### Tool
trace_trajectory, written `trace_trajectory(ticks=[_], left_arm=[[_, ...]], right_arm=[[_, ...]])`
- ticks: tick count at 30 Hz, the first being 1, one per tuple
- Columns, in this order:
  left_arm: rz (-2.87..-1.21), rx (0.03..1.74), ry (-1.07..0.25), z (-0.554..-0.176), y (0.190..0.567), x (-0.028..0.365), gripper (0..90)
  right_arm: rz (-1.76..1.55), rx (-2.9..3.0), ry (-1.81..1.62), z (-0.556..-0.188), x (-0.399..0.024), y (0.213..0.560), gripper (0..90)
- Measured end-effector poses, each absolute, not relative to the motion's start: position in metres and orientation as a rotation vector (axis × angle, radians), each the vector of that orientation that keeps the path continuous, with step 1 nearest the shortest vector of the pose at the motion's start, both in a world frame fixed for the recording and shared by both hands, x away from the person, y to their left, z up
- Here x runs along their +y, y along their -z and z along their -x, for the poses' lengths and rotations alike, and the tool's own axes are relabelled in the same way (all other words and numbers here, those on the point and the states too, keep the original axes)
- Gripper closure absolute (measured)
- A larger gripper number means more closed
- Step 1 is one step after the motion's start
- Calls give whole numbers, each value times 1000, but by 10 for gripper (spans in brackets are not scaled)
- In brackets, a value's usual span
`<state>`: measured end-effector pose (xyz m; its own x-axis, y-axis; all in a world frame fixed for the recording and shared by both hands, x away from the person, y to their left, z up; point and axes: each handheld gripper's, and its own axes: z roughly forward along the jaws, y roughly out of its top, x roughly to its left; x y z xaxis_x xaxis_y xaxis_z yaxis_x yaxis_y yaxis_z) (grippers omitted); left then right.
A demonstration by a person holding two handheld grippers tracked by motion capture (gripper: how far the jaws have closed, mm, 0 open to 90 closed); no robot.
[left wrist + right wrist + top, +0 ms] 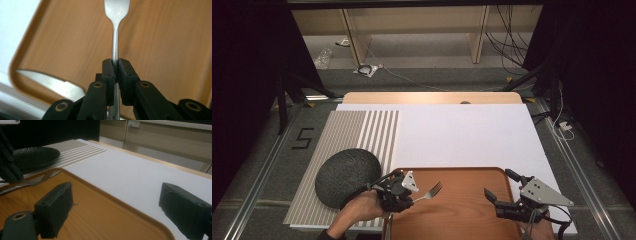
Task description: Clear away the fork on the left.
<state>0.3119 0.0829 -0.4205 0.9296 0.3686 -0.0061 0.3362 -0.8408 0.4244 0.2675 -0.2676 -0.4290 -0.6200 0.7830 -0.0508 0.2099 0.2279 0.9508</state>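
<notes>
White board point(462, 132) covers most of the tabletop, and I see a striped mat point(347, 132) along its left side carrying a dark round plate point(343, 176). At the near edge sits the wooden tray point(462, 175). Over its left part my left tool point(414, 196) is clamped on the handle of a fork point(430, 191), tines pointing across the tray. A serrated knife point(50, 83) lies on the tray beneath it. My right tool point(502, 184) hangs over the tray's right side, jaws wide, holding nothing.
</notes>
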Motion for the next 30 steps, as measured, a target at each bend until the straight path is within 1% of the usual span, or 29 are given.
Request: trace_trajectory(ticks=[16,30], left_arm=[[-2703,426,-27,-292,432,61,839],[-2746,395,40,-280,441,48,838]], right_arm=[[-908,1972,-1397,-267,-267,429,129],[-908,1973,-1399,-267,-267,429,129]])
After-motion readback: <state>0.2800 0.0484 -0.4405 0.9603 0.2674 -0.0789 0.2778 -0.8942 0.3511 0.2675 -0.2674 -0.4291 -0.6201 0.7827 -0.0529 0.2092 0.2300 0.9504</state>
